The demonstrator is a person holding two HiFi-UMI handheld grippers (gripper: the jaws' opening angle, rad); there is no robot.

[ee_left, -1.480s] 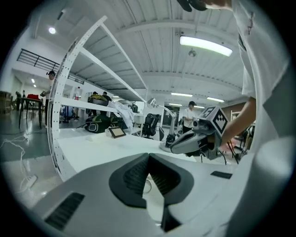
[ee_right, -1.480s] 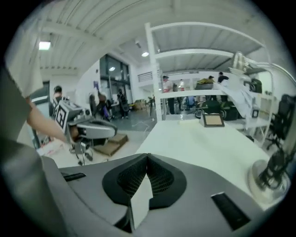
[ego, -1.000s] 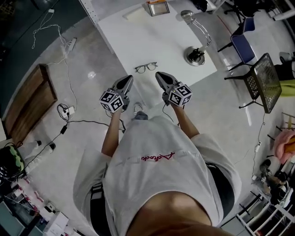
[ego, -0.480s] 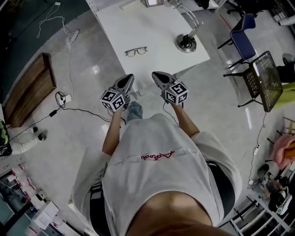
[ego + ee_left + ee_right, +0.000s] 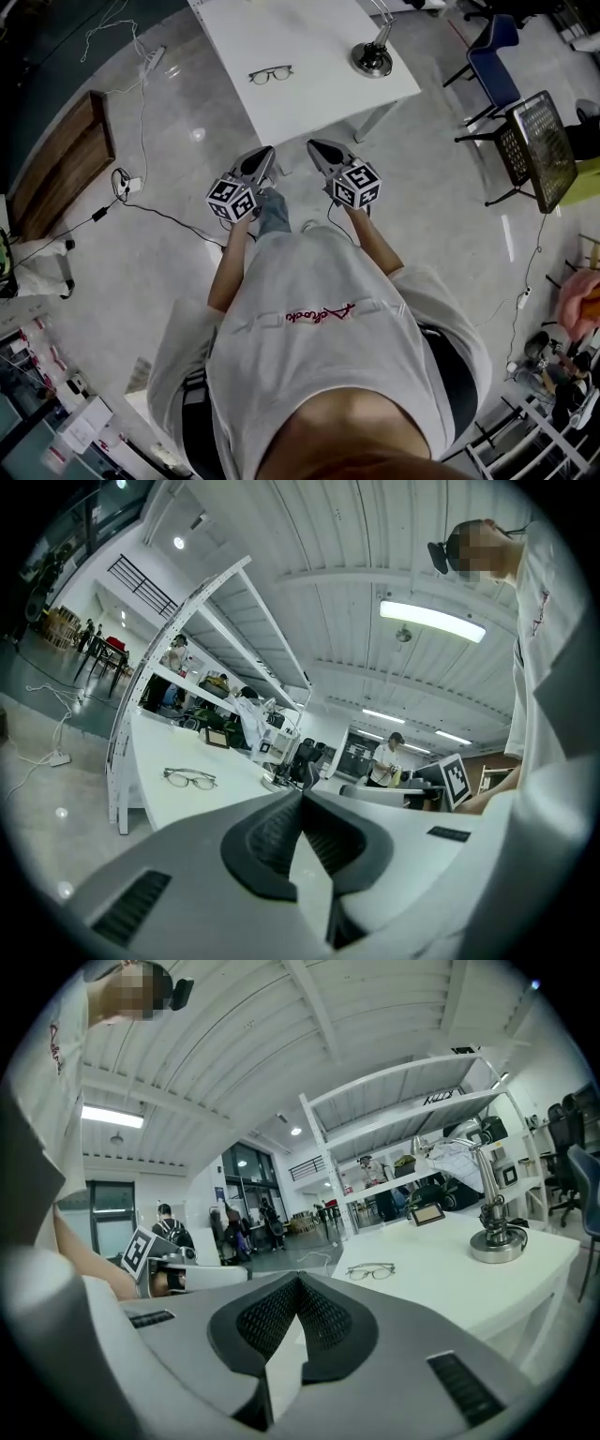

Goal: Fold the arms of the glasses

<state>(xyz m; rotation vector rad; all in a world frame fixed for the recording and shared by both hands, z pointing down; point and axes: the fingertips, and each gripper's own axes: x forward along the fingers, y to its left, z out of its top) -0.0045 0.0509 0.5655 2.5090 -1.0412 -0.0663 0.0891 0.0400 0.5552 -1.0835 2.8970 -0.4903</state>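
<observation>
A pair of thin-framed glasses (image 5: pixel 271 74) lies with its arms open on the white table (image 5: pixel 309 94); it also shows in the left gripper view as glasses (image 5: pixel 190 779) and in the right gripper view as glasses (image 5: pixel 371 1271). My left gripper (image 5: pixel 266 154) and right gripper (image 5: pixel 313 147) hang side by side over the floor, short of the table's near edge and well apart from the glasses. Both are shut, tips touching, with nothing held: the left gripper (image 5: pixel 300 795) and the right gripper (image 5: pixel 298 1280) show empty pads.
A desk lamp with a round base (image 5: pixel 372 58) stands on the table's right part. A power strip and cables (image 5: pixel 141 66) lie on the floor at left beside a wooden board (image 5: pixel 61 169). A blue chair (image 5: pixel 492 66) and a black mesh rack (image 5: pixel 539 150) stand at right.
The table and glasses have slid farther up and away in the head view, as the person stepped back. Both grippers stay shut and empty, now over the floor.
</observation>
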